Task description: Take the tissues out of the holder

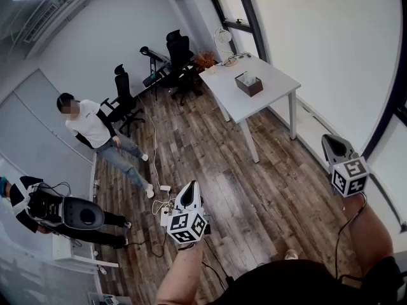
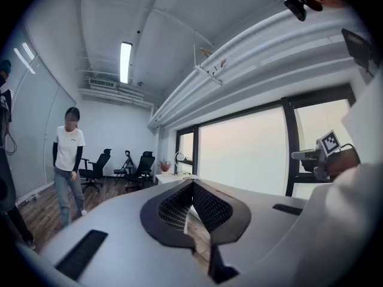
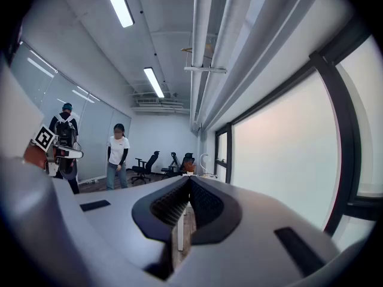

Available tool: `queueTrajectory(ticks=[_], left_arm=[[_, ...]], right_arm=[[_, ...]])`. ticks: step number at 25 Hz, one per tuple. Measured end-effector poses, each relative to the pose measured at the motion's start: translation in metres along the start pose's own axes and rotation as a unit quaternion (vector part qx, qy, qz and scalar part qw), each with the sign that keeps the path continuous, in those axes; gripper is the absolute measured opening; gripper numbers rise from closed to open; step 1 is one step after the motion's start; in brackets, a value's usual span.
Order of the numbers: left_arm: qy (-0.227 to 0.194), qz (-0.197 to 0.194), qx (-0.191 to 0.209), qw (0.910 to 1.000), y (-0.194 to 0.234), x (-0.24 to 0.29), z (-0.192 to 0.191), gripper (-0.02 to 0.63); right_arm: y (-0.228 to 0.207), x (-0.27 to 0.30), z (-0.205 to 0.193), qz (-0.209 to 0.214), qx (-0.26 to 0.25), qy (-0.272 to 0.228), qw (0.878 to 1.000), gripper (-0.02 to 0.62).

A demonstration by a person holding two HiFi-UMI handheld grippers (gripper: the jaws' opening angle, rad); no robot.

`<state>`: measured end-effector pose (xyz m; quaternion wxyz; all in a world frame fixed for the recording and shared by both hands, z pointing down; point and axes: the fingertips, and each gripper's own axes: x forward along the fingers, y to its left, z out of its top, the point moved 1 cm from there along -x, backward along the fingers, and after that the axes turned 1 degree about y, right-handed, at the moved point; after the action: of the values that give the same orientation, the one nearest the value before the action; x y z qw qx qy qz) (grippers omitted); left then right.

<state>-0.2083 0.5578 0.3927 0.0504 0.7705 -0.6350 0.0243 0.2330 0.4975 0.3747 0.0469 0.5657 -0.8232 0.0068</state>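
Observation:
A brown tissue holder [image 1: 248, 84] with a white tissue sticking out of its top stands on the white table [image 1: 267, 91] across the room, far from both grippers. My left gripper [image 1: 191, 188] is held over the wooden floor, its jaws shut with nothing between them; in the left gripper view its fingertips [image 2: 192, 184] meet. My right gripper [image 1: 330, 141] is raised at the right near the window wall, shut and empty, and its tips [image 3: 189, 180] touch in the right gripper view. Both point roughly toward the table.
A person in a white shirt [image 1: 95, 129] stands at the left. Another person [image 1: 28, 205] holding gear is at the far left edge. Two black office chairs [image 1: 124, 100] [image 1: 180, 53], a lamp [image 1: 224, 40] and a plant [image 1: 206, 61] stand near the table. Cables [image 1: 162, 202] lie on the floor.

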Motion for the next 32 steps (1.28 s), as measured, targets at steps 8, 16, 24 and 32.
queueTrajectory(ticks=[8,16,24,32], left_arm=[[-0.023,-0.024,0.024,0.9992,-0.032,0.025,0.024,0.008],[-0.016,-0.012,0.026,0.9995,-0.062,0.044,0.023,0.008],[-0.014,0.0,0.051,0.9986,-0.064,0.073,0.023,0.008],[-0.025,-0.014,0.04,0.9988,-0.034,0.158,0.028,0.008]], right_arm=[[-0.013,0.002,-0.002,0.0,-0.004,0.0,1.0,0.006],[-0.052,0.005,-0.033,0.002,0.025,0.04,0.999,0.006],[-0.083,0.039,-0.048,-0.002,0.039,0.033,0.999,0.006],[-0.094,0.113,-0.039,-0.006,0.033,0.034,0.999,0.006]])
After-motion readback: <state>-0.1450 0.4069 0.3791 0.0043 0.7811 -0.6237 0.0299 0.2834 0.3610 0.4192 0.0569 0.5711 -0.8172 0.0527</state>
